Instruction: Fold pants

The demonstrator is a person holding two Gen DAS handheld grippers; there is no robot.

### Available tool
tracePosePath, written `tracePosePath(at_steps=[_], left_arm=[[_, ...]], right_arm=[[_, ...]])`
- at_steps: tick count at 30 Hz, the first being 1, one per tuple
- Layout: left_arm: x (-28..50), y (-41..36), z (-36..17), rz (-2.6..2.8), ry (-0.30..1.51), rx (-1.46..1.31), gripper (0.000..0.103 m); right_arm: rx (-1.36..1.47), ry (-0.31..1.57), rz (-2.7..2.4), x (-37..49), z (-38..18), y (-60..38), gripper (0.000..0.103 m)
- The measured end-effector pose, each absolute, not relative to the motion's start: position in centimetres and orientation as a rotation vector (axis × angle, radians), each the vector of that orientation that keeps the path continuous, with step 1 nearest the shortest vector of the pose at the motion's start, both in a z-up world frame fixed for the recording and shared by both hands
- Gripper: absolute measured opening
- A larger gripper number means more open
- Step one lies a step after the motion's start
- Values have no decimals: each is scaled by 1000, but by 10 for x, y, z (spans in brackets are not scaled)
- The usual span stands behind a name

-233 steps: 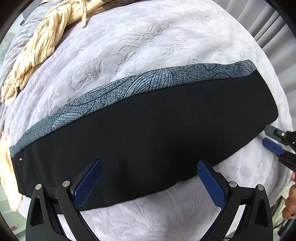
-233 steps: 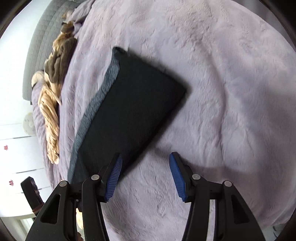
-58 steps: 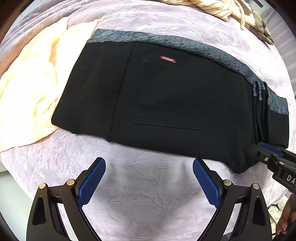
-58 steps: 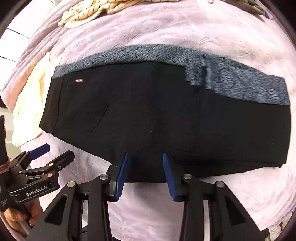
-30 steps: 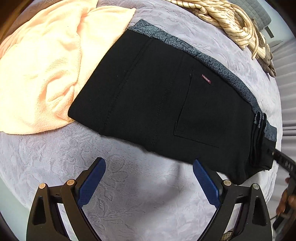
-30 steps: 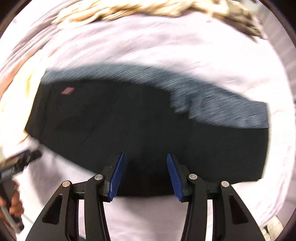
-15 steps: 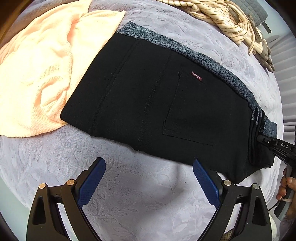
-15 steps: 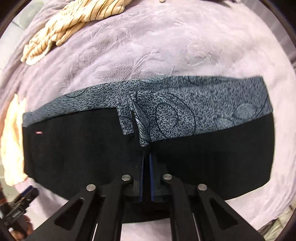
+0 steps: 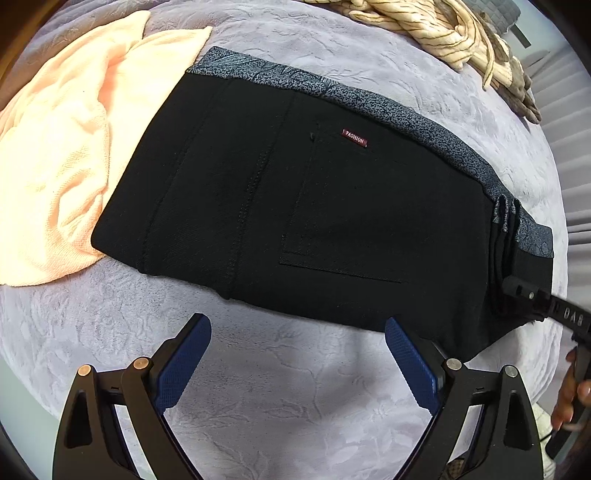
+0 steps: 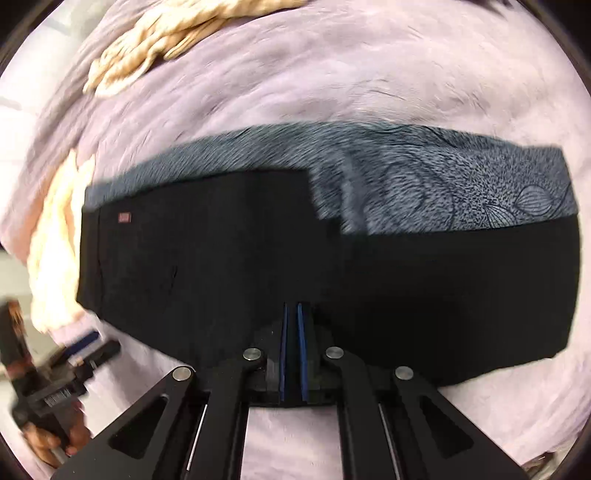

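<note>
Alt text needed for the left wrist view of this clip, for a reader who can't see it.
Black pants with a grey patterned waistband lie folded on a lilac bedspread, the right claw shut on their right end. The open left claw hovers empty at the near edge. A peach towel lies left, a striped cream garment beyond.

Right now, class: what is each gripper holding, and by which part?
The right gripper pinches the black pants at their near edge; the left gripper holds nothing.
</note>
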State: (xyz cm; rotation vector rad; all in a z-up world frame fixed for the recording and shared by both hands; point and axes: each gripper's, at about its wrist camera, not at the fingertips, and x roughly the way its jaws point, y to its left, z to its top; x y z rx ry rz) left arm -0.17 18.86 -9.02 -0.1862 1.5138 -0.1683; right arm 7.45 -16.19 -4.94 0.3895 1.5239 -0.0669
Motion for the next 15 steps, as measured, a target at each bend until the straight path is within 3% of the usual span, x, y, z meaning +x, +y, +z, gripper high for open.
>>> tracePosePath(at_steps=[3,7,15], left_arm=[[-2,188,-91,-167,1512,-187,96],[-3,188,-91,-164,1513,-194,96],[-5,196,-95,-159,1509,-212,96]], right_arm=[[325,1534,-22,91,-50,-136,8],[284,1561,24,70,-51,-107,30],[301,1602,7,48,-67,-93,42]])
